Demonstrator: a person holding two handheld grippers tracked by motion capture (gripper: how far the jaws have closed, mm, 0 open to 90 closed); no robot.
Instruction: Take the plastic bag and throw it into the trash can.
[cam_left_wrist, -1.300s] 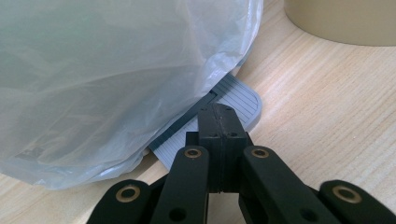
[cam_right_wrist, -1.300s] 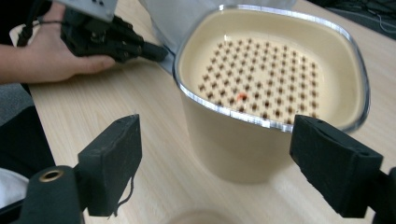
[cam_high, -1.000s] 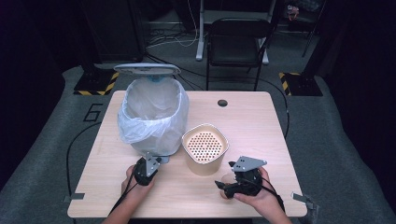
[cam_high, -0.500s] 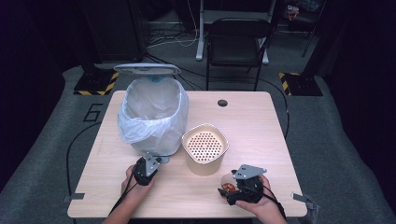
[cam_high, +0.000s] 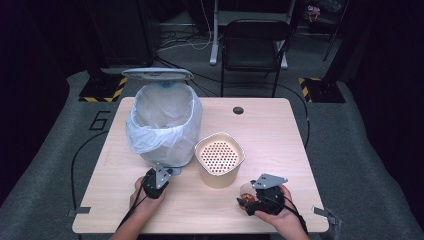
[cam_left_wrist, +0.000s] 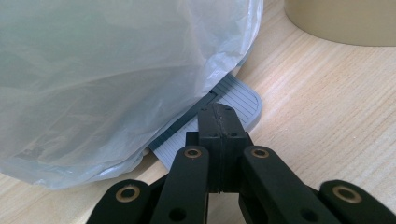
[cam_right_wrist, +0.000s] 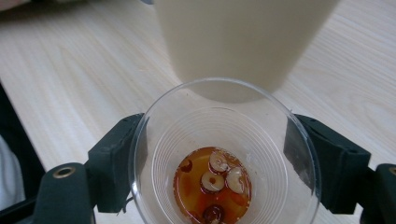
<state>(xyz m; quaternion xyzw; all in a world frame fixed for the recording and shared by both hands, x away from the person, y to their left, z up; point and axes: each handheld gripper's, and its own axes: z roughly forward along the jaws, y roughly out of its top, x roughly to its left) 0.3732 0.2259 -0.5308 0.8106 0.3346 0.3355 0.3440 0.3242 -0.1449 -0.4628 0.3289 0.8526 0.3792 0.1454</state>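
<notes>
Right tool (cam_right_wrist: 219, 163) clamping clear cup (cam_right_wrist: 219, 154), beige strainer tub (cam_right_wrist: 243, 42) just ahead

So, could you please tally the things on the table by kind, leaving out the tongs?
Bins: 1, lined with a bag, lid up
Strainer tubs: 1, beige
Cups: 1, clear, amber liquid and fruit slices inside
Total: 3

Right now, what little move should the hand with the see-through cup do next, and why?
Probably lift the clear plastic cup, gripped by the right gripper, over the beige container with the holed strainer top. Reddish liquid and fruit slices sit in the cup, the container stands just ahead, and the left gripper is shut on the bin's grey pedal.
</notes>
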